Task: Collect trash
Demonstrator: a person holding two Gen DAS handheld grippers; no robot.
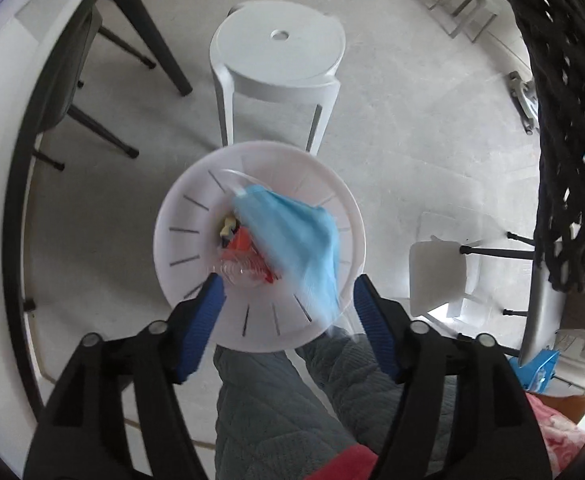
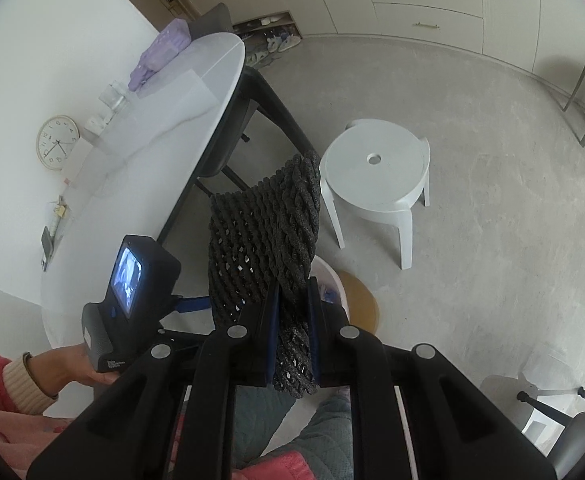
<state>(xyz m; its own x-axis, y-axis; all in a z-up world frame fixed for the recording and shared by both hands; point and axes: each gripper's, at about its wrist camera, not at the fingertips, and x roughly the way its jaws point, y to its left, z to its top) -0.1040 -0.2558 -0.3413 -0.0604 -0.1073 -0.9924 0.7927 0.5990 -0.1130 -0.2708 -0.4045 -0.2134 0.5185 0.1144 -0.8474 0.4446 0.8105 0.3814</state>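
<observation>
Hanging straight over the white trash bin [image 1: 196, 240], the left gripper [image 1: 288, 324] has its blue pads spread wide, one each side of the bin's near rim, pressing on nothing. A blue face mask [image 1: 292, 240] lies between and beyond them, draped from the bin's middle over its near-right rim; it is blurred, so I cannot tell whether it is resting there or in the air. Beneath it, at the bottom of the bin, sit a crumpled clear plastic piece [image 1: 238, 270] and some red and yellow scraps [image 1: 238, 240]. The right gripper [image 2: 294, 320] is clamped tight on a dark chunky knitted cloth [image 2: 264, 232], which hangs up past its tips and hides much of the bin below. A white plastic stool [image 1: 276, 52] stands just beyond the bin's far rim, with open grey floor [image 1: 412, 140] to its right. On the left, the curved edge of the white table [image 2: 196, 92] and its dark legs close in; a person's quilted grey trouser legs [image 1: 276, 400] stand against the bin's near rim.
</observation>
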